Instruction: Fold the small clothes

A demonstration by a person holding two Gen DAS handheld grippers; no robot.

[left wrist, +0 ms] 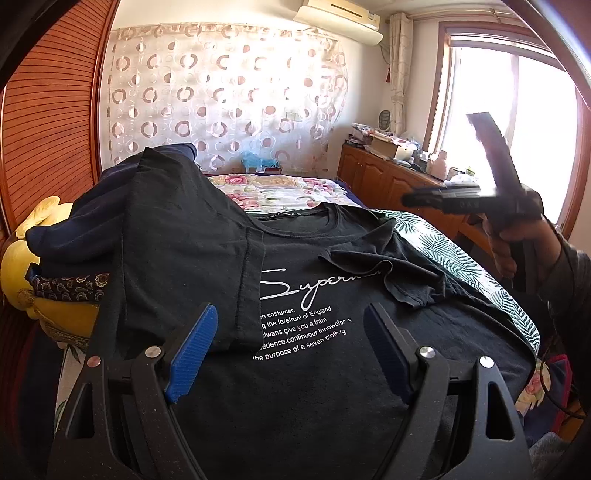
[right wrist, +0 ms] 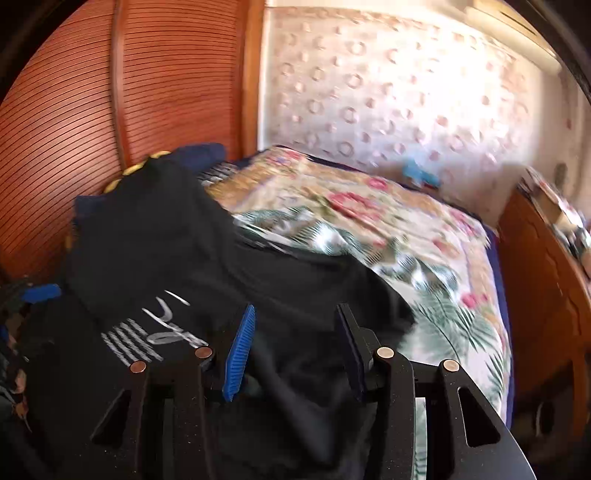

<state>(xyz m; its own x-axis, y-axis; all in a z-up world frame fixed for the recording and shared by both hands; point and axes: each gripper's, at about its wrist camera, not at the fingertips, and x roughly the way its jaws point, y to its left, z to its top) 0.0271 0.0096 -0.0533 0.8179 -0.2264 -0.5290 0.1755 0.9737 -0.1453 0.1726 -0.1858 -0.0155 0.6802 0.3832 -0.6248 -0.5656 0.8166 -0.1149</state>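
While black T-shirt (left wrist: 295, 369) lies flat, both grippers' fingers (left wrist: 192, 354) gape, gripping nothing.

Home bedroom, floral bedspread (left wrist: 280, 190), wooden cabinet (left wrist: 384, 181), air conditioner (left wrist: 340, 18)

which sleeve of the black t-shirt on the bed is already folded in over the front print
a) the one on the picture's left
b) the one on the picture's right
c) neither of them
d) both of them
d: in the left wrist view, the left sleeve covers the start of the white print and the right sleeve lies folded across the chest of the black t-shirt.
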